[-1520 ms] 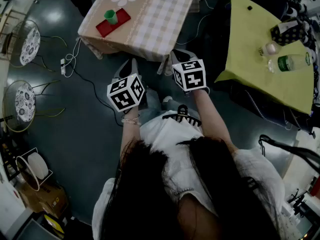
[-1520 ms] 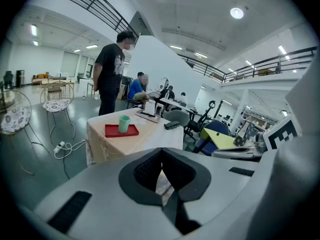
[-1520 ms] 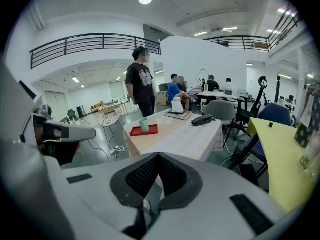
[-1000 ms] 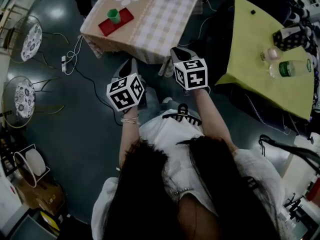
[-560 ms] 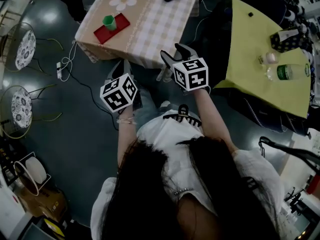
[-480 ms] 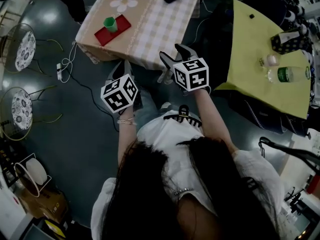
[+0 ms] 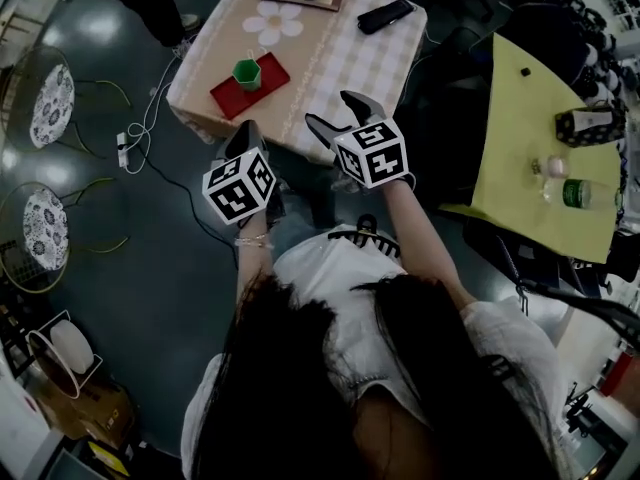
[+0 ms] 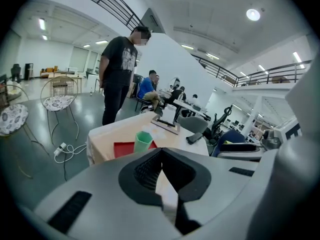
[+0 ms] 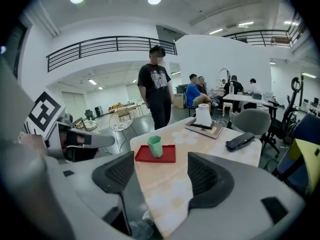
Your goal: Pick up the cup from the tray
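Cup (image 7: 246, 72): green, upright on red tray (image 7: 226, 96), near one corner of cloth-covered table (image 7: 330, 58), well apart from both grippers
Left gripper (image 8: 161, 153): jaws together, empty
Right gripper (image 9: 161, 176): jaws wide and opening, nothing between them

Matt green plastic cup (image 7: 246, 72), smooth red tray (image 7: 272, 72), checked cloth tablecloth (image 7: 350, 63), glossy dark floor (image 7: 150, 238)

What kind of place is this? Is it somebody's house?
Probably not a house: more like a big open office or lab. People sit at desks, a balcony railing runs high up, and an office chair stands nearby.
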A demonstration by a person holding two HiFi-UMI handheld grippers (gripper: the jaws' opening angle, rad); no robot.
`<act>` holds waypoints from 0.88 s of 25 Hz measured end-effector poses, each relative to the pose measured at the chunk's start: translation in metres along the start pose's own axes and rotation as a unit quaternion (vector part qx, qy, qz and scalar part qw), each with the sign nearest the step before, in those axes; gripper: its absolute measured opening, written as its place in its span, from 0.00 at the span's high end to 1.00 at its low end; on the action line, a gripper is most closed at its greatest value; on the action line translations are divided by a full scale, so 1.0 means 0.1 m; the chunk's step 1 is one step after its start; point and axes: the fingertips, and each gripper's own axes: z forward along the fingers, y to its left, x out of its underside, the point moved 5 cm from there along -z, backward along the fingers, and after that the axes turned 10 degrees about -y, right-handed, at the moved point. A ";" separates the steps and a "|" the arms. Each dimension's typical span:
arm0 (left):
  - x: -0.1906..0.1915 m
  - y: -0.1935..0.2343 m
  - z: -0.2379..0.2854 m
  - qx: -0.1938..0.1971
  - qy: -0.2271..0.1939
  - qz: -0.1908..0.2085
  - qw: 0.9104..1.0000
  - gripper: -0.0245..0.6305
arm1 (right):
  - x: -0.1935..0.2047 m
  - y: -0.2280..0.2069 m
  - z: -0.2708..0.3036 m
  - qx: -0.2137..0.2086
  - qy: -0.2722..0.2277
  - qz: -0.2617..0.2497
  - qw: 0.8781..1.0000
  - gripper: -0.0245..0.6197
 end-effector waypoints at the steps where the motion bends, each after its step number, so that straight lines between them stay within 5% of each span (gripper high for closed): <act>1: -0.05 0.06 0.06 -0.002 0.000 0.000 1.000 0.95 | -0.03 0.02 0.10 -0.003 0.004 -0.004 1.000 0.46; 22: -0.63 1.03 0.79 -0.007 0.032 0.009 0.999 0.95 | -0.05 0.45 1.84 -0.044 0.095 -0.009 0.994 0.38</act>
